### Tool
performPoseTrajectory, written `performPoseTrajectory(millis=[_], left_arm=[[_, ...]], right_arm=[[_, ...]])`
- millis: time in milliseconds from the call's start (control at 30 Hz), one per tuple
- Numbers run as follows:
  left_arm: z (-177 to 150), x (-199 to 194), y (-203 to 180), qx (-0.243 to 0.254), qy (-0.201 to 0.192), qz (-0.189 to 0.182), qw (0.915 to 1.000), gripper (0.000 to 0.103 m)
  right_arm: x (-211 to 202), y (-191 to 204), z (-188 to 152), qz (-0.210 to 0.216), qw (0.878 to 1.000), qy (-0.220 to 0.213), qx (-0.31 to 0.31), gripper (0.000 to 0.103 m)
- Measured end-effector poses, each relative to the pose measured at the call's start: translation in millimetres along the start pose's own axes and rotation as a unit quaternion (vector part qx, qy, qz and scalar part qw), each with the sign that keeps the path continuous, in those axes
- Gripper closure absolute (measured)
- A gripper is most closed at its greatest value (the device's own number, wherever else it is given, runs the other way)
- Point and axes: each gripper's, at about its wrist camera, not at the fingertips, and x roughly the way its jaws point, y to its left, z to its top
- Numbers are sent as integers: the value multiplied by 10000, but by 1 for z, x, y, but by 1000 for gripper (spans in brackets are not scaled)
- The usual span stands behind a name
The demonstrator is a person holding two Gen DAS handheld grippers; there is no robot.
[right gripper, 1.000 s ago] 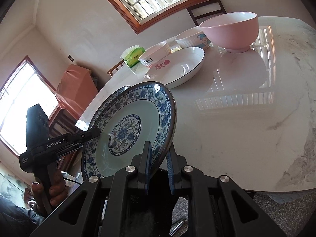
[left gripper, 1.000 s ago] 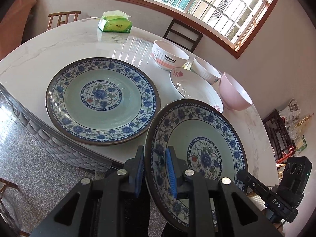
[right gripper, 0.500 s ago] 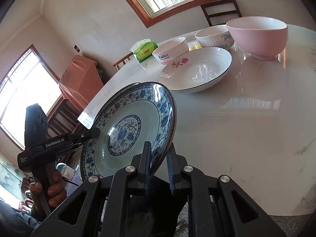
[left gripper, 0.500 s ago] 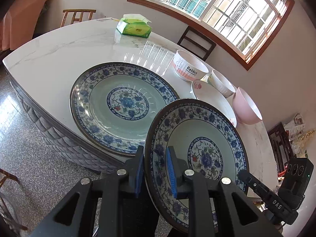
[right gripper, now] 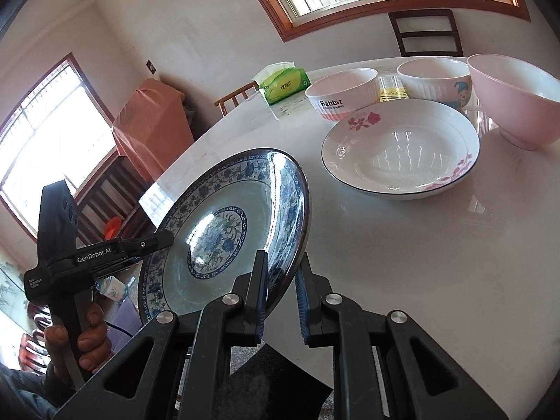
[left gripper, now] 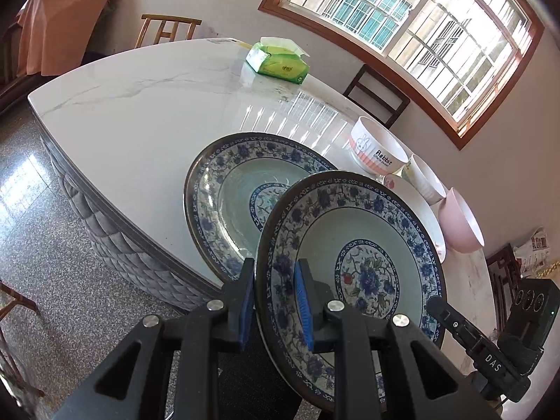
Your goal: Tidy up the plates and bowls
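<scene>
Both grippers hold one blue-patterned plate (left gripper: 353, 262) by opposite rims, tilted, above the table's near edge. My left gripper (left gripper: 274, 304) is shut on its left rim. My right gripper (right gripper: 281, 301) is shut on its right rim; the plate also shows in the right wrist view (right gripper: 224, 231). A larger blue-patterned plate (left gripper: 227, 189) lies flat on the table just behind it. A white flowered plate (right gripper: 402, 150), a white "Rabbit" bowl (right gripper: 341, 94), a white cartoon bowl (right gripper: 435, 77) and a pink bowl (right gripper: 514, 98) stand further right.
The white marble table (left gripper: 140, 112) has a padded grey edge. A green tissue pack (left gripper: 278, 61) lies at its far side. Wooden chairs (left gripper: 376, 92) stand behind the table under the window. Stone floor lies to the left.
The held plate has moved over the large plate, now overlapping its right part. The grippers' hold on it has not changed.
</scene>
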Motion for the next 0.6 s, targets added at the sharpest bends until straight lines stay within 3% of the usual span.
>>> performPoseTrajectory(millis=[600], left_arm=[[34, 16, 35, -377, -130, 134, 9991, 82]], right_arm=[[49, 20, 34, -203, 9986, 10, -492, 86]])
